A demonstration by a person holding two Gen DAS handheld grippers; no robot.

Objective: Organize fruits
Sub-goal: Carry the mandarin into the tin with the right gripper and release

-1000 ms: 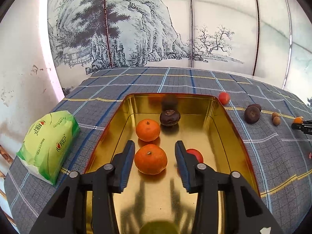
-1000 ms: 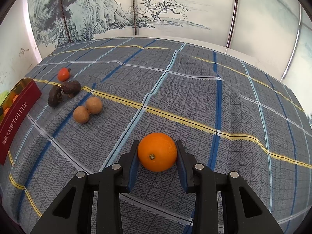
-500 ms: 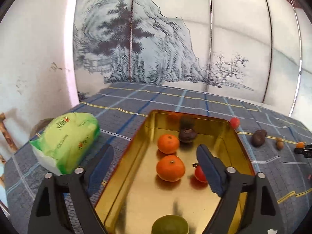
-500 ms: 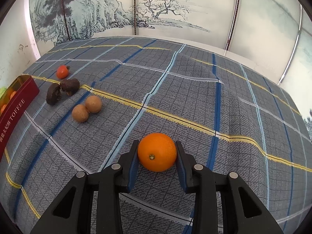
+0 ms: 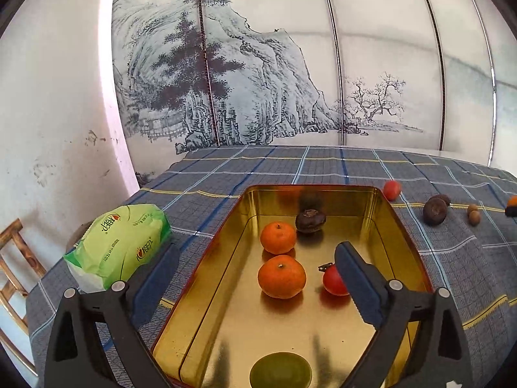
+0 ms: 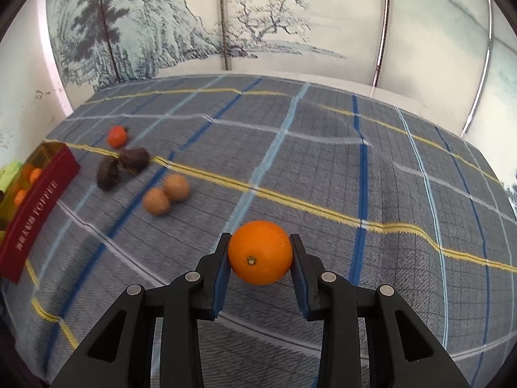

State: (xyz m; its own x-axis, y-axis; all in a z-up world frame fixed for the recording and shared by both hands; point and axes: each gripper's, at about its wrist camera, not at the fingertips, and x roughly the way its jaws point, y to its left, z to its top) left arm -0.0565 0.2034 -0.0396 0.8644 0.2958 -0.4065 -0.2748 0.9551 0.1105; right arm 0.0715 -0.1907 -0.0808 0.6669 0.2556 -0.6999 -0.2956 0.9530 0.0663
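- Orange (image 6: 260,252): round, bright, finely dimpled skin, stem scar facing the camera; clamped between the right gripper (image 6: 260,260) pads, over the checked tabletop (image 6: 404,194).
- Left gripper (image 5: 255,278): jaws have just been opening, now spread wide, nothing gripped; two tangerines (image 5: 281,276) lie ahead between them in the gold tin (image 5: 402,236).
- Tin's red wall (image 6: 38,207) far left of the right gripper; open cloth ahead and right.
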